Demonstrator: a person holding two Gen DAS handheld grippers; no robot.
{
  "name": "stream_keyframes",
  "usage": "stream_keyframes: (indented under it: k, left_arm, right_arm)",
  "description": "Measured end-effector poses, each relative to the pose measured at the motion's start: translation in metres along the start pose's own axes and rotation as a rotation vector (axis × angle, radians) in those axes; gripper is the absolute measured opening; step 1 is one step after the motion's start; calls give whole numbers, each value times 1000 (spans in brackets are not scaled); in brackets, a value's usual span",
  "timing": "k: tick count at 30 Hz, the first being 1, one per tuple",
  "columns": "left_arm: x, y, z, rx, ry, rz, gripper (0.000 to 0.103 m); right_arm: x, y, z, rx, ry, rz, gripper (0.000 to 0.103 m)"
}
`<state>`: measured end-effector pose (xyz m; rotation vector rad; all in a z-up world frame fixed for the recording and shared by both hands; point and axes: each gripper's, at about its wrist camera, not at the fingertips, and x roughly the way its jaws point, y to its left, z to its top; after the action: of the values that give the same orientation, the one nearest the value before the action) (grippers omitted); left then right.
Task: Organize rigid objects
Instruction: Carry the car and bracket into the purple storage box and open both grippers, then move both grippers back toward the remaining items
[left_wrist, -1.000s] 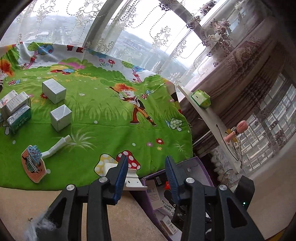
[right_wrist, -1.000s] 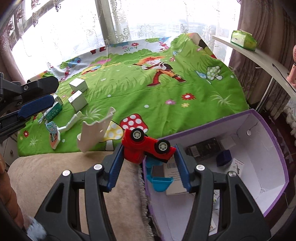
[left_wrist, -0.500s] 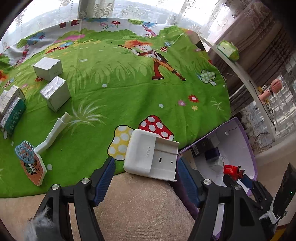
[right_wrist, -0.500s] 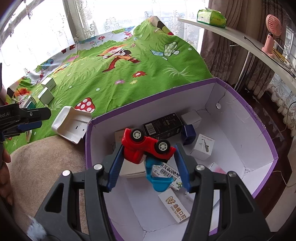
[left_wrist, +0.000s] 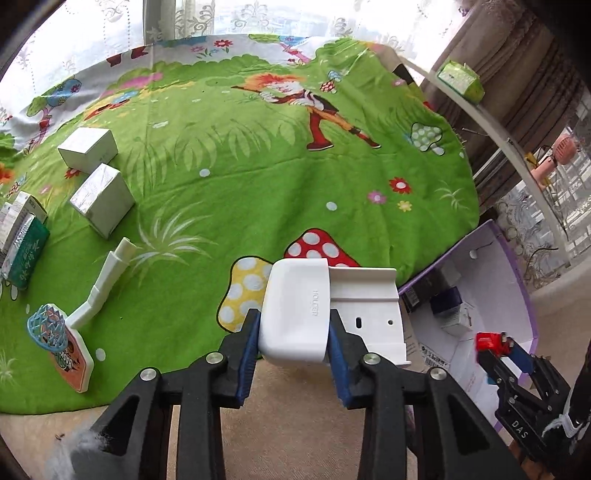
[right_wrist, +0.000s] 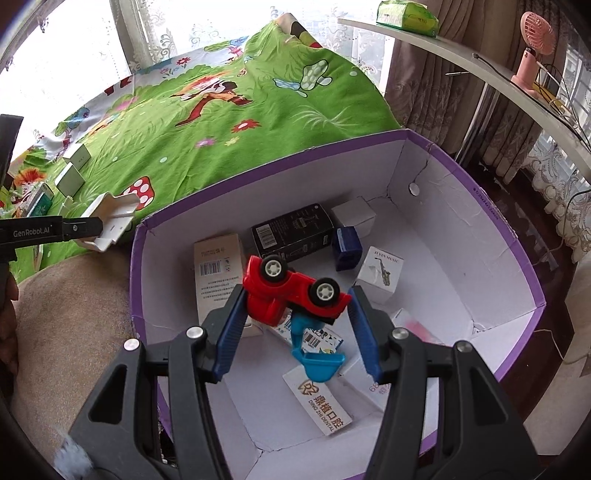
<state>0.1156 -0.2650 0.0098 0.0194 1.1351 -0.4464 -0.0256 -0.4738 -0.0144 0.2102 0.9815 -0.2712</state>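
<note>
The white plastic holder (left_wrist: 295, 314) clamped between the left gripper's (left_wrist: 293, 341) pads bears embossed letters, roughly "HOLPER", not quite legible. The right gripper (left_wrist: 498, 354), off to the right, carries "DAS" on its black body. From the right wrist, the left gripper's arm (right_wrist: 51, 233) reads "GenRobot.AI". Beyond the right gripper's (right_wrist: 297, 328) tips, a small white box (right_wrist: 380, 275) says "JI YIN MUSIC"; below them a white card (right_wrist: 321, 404) reads "DING ZHI DENTAL".
</note>
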Motion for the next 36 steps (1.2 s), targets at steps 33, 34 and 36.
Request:
stream_keyframes:
  k: [33,34,36]
  left_arm:
    - [-79,27,-54,-50,-174,-219,59]
    - [-81,37,-57,-74,-181,-204,59]
    - [-86,57,-63,-123,-194,-191,59]
  right_arm:
    - [-32,29,17,-11,-95,79,76]
    - [-32,35,17,-23,-94,87,76]
    - [-32,48,17,-50,-92,103,76]
